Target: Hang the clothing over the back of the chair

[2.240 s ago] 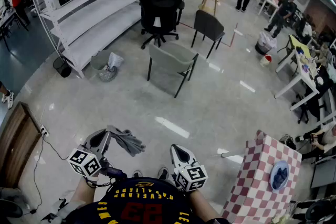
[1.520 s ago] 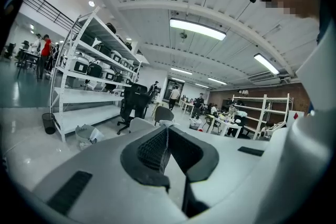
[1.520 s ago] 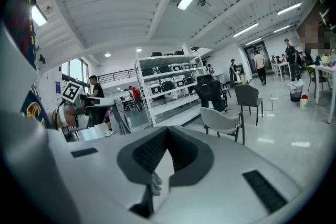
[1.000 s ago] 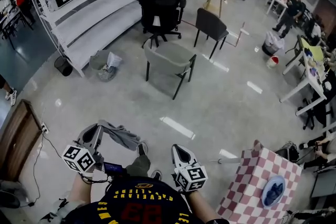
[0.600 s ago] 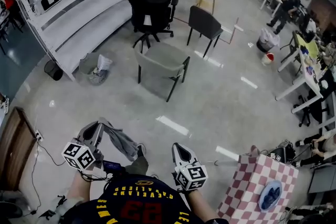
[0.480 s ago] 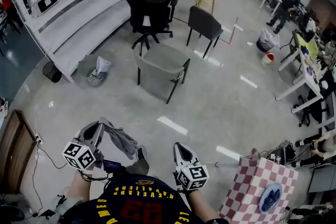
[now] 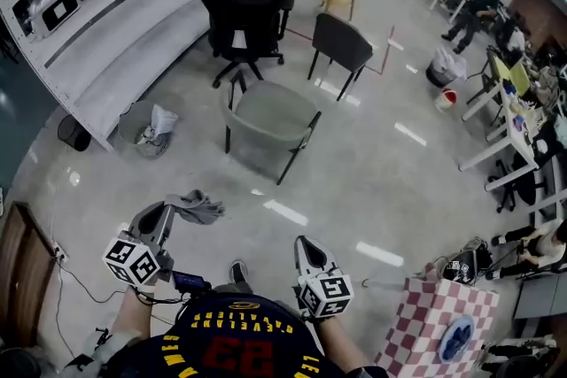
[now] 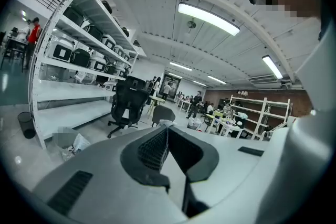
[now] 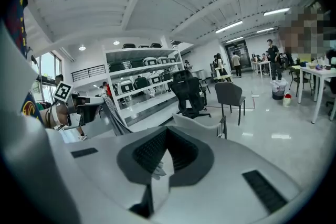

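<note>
Holding the clothing clamped in the fingers of the left gripper, raised short of the grey chair for draping, with fingers of the right gripper together on nothing.

my head camera looks steeply down from high over my left gripper and right gripper, whose own cameras ride close behind their jaws facing nearly level, all three sharing the black office chair.
</note>
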`<state>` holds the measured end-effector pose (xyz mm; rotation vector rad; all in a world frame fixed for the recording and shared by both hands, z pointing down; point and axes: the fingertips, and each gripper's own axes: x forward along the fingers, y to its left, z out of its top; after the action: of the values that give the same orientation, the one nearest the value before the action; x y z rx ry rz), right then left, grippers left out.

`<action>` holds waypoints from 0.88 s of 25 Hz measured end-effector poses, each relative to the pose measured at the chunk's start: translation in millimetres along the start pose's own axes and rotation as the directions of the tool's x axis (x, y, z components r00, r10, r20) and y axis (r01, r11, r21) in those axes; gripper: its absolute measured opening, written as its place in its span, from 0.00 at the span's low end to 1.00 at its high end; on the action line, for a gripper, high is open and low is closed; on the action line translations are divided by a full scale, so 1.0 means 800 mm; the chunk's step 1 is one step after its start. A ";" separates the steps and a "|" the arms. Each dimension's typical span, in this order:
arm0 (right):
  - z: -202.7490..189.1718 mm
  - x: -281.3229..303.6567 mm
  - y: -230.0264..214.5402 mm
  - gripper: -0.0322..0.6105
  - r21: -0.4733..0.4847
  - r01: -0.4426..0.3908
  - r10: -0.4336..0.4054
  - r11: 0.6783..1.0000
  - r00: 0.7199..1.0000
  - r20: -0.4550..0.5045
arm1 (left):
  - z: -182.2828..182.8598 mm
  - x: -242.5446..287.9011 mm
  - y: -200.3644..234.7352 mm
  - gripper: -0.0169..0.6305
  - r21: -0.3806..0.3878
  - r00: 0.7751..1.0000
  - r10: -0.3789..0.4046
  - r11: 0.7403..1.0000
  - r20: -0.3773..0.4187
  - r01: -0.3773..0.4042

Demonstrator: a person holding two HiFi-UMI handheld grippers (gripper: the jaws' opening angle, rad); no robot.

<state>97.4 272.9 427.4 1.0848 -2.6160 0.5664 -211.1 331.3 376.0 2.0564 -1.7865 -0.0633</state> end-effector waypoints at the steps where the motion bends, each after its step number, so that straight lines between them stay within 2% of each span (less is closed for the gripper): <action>1: 0.008 0.008 0.002 0.06 -0.002 0.010 -0.010 1.000 1.000 0.003 | 0.003 0.004 0.008 0.05 -0.002 1.000 -0.004 1.000 0.003 0.004; 14: 0.023 0.073 0.005 0.06 -0.012 0.023 -0.024 1.000 1.000 -0.013 | 0.012 0.047 0.079 0.05 -0.055 1.000 0.005 0.998 0.011 -0.005; 22: 0.039 0.128 -0.027 0.06 -0.007 -0.016 0.016 1.000 1.000 0.000 | 0.027 0.091 0.092 0.05 -0.037 0.999 0.036 0.999 0.020 -0.036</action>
<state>39.2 181.6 443.1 1.0624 -2.6267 0.5603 -273.7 248.7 398.2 2.0042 -1.8207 -0.1070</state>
